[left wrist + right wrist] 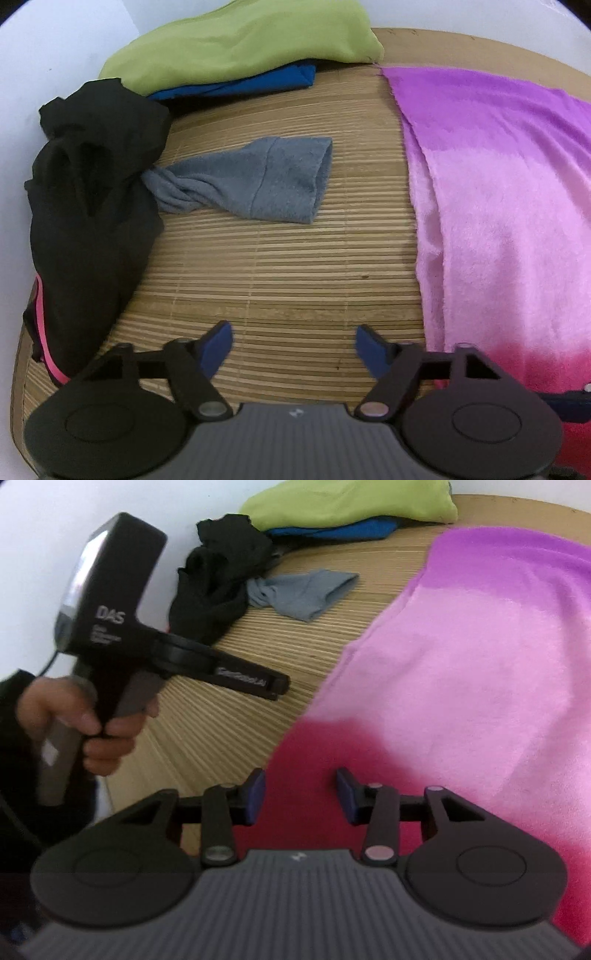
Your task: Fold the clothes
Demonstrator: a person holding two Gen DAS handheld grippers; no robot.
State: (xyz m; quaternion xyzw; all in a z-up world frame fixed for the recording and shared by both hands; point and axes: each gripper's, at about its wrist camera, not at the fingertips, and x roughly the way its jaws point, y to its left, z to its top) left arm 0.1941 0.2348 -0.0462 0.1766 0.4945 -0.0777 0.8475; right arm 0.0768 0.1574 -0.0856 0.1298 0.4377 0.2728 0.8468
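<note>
At the far left a black garment (92,206) is heaped, with a twisted grey cloth (258,181) beside it on the slatted mat (277,280). The left gripper (293,349) is held spread over bare mat. The purple-pink fleece (480,657) is spread at right; the right gripper (301,794) hangs parted above its red edge, apparently gripping nothing.

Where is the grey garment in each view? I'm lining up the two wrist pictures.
Left wrist: grey garment at centre, on the mat, its twisted end against the black clothes.
Right wrist: grey garment upper centre, smaller.
Shared landmark: the green cloth at the top.
</note>
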